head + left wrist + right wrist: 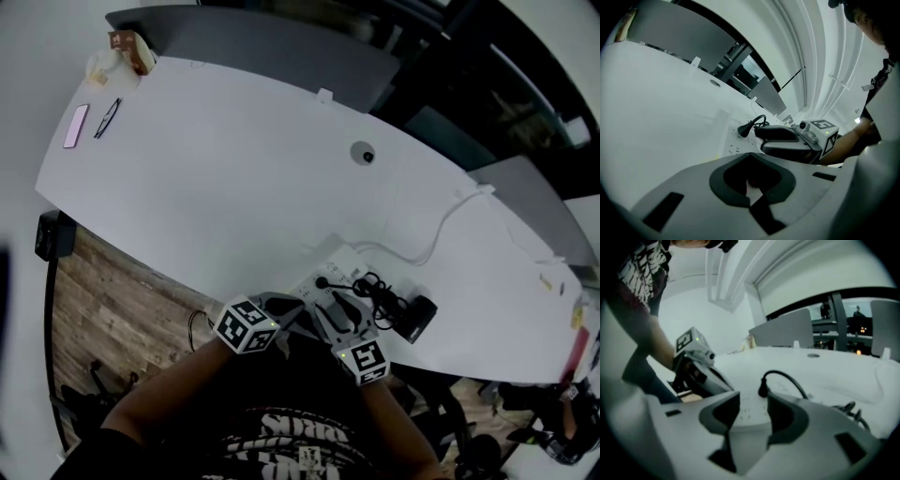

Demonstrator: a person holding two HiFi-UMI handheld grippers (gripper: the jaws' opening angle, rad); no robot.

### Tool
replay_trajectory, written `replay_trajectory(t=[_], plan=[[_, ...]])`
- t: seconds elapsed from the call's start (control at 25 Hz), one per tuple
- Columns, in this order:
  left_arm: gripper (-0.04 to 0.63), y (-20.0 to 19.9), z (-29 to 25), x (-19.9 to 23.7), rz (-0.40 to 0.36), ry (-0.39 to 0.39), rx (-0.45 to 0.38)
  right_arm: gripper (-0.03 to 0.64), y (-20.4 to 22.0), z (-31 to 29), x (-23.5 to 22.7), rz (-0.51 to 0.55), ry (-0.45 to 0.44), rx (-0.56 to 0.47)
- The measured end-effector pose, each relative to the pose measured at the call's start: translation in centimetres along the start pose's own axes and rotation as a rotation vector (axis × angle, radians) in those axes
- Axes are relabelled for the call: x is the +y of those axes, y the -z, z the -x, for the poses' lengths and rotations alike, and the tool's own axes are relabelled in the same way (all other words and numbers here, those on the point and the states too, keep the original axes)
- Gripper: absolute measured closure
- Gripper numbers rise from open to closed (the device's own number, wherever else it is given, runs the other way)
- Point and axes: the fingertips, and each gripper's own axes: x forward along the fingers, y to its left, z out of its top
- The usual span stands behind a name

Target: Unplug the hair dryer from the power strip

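White table (234,169) fills most of the head view. The white power strip (352,270) lies near its near edge, right in front of me. The black plug (763,389) stands upright in the strip, and its cord (787,378) arcs up and over to the right. The cord then runs into a loose black tangle beside the strip. The black hair dryer (417,319) lies just right of that tangle, close to the table edge and apart from both claws.

My right claw (752,416) is released, w/ the jaws standing wide apart. Between them I see only the strip's top w/ its slots. The plug sits just beyond the gap, a bit right of centre, and no pad touches it.

My left claw (752,185) is clenched, dark pads together. A pale speck shows in the slit, prob. the table beneath, but that view is too dim to be sure. It hangs over the strip's left end, just beside the right claw, w/ both marker cubes close together at the table edge.

A thin white cable (441,225) leaves the strip's far side and curves away across the table to the right.
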Motion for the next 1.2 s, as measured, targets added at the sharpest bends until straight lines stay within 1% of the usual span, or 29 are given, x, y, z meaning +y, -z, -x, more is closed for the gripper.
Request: replay_trajectory(t=[0.08, 0.16, 0.2, 0.24, 0.36, 0.44, 0.52, 0.6, 0.64, 0.68, 0.72, 0.76, 0.8, 0.88, 0.92, 0.96, 1.04, 1.12, 1.2], plan=[[0.568, -0.2, 0.0, 0.4, -0.015, -0.027, -0.003, 0.433, 0.3, 1.3, 1.6, 0.052, -0.066, 0.044], [0.568, -0.7, -0.1, 0.9, -0.038, -0.057, -0.007, 0.434, -0.3, 2.9, 3.1, 0.102, -0.116, 0.038], [0.568, -1.0, 0.0, 1.3, -0.057, -0.075, -0.009, 0.433, -0.7, 3.5, 3.5, 0.103, -0.134, 0.026], [0.568, -1.4, 0.1, 1.7, -0.08, -0.096, -0.01, 0.434, -1.0, 4.0, 3.8, 0.083, -0.149, 0.015], [0.568, -2.4, 0.3, 3.1, -0.148, -0.158, 0.005, 0.434, -1.2, 5.1, 3.3, -0.021, -0.174, -0.006], [0.568, -2.8, 0.4, 3.6, -0.174, -0.173, 0.028, 0.434, -1.5, 5.7, 2.7, -0.061, -0.182, -0.03], [0.568, -2.7, 0.6, 3.7, -0.182, -0.18, 0.048, 0.435, -1.9, 6.5, 2.2, -0.073, -0.19, -0.053], [0.568, -3.0, 1.3, 3.8, -0.191, -0.212, 0.035, 0.436, -2.4, 7.5, 1.6, -0.052, -0.183, -0.062], [0.568, -3.6, 2.1, 3.7, -0.205, -0.241, 0.0, 0.436, -2.8, 8.0, 1.2, -0.025, -0.171, -0.064], [0.568, -4.7, 3.1, 3.4, -0.228, -0.278, -0.059, 0.436, -3.4, 8.6, 0.8, 0.01, -0.155, -0.069], [0.568, -6.3, 4.4, 2.7, -0.264, -0.319, -0.138, 0.441, -4.4, 9.3, 0.4, 0.049, -0.134, -0.083], [0.568, -8.3, 6.0, 1.4, -0.317, -0.363, -0.225, 0.456, -5.8, 10.1, -0.1, 0.089, -0.109, -0.109], [0.568, -10.4, 7.7, -0.5, -0.385, -0.407, -0.313, 0.48, -7.5, 10.9, -0.5, 0.128, -0.081, -0.146], [0.568, -14.8, 11.4, -5.2, -0.535, -0.484, -0.479, 0.554, -11.5, 12.7, -1.2, 0.186, -0.035, -0.236], [0.568, -16.8, 13.1, -7.7, -0.583, -0.514, -0.557, 0.562, -13.7, 13.6, -1.5, 0.203, -0.022, -0.285], [0.568, -18.5, 14.8, -9.9, -0.599, -0.543, -0.626, 0.572, -15.9, 14.7, -1.6, 0.218, -0.013, -0.332], [0.568, -20.7, 17.7, -13.4, -0.587, -0.594, -0.719, 0.574, -19.9, 16.9, -1.5, 0.251, 0.0, -0.415], [0.568, -22.0, 19.7, -15.8, -0.603, -0.635, -0.766, 0.575, -23.4, 19.0, -1.0, 0.28, 0.001, -0.496], [0.568, -22.9, 20.9, -17.5, -0.627, -0.665, -0.803, 0.575, -26.4, 20.4, -0.4, 0.276, -0.012, -0.572]])
